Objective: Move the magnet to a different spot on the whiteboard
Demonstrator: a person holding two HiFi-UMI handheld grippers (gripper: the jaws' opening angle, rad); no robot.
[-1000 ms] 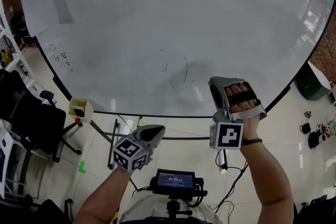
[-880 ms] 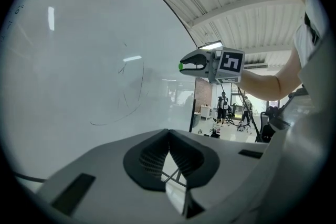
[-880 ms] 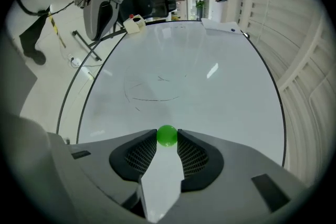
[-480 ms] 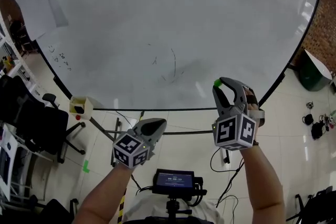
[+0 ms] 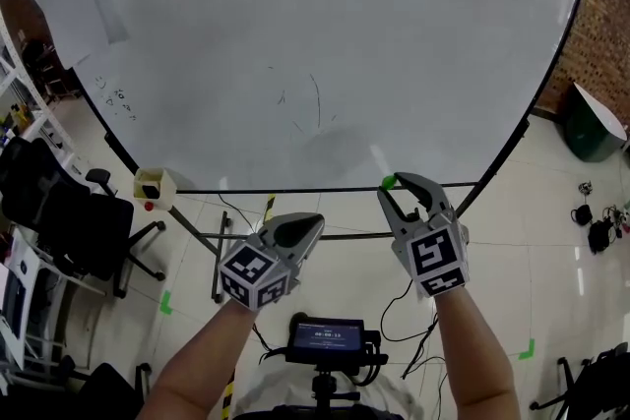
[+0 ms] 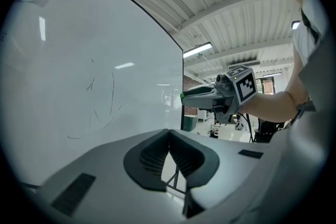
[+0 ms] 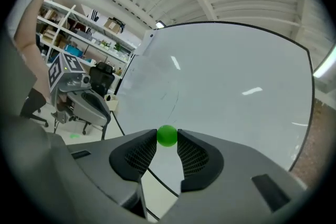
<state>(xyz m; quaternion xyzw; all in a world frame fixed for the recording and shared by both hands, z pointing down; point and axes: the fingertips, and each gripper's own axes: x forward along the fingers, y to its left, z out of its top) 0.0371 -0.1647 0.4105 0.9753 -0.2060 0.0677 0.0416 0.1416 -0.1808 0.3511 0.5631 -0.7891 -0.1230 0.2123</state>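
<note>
Magnet point(image 7: 167, 135) — small, green — sits pinched between our right gripper's point(image 5: 396, 188) tips at the whiteboard's point(image 5: 295, 34) lower edge; a second ago we held it higher, over the board face. Our left gripper point(image 6: 169, 135) is closed on nothing. We cannot read the board's scribbles.

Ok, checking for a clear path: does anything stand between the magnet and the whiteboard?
Nothing visible does. The green magnet, pinched in the right gripper, faces the whiteboard; the left gripper is off to the side, below the board's edge.

Whiteboard point(image 5: 394, 34) top beyond the head view's upper edge; small handwriting point(image 5: 117, 96) at its left illegibly tiny.
</note>
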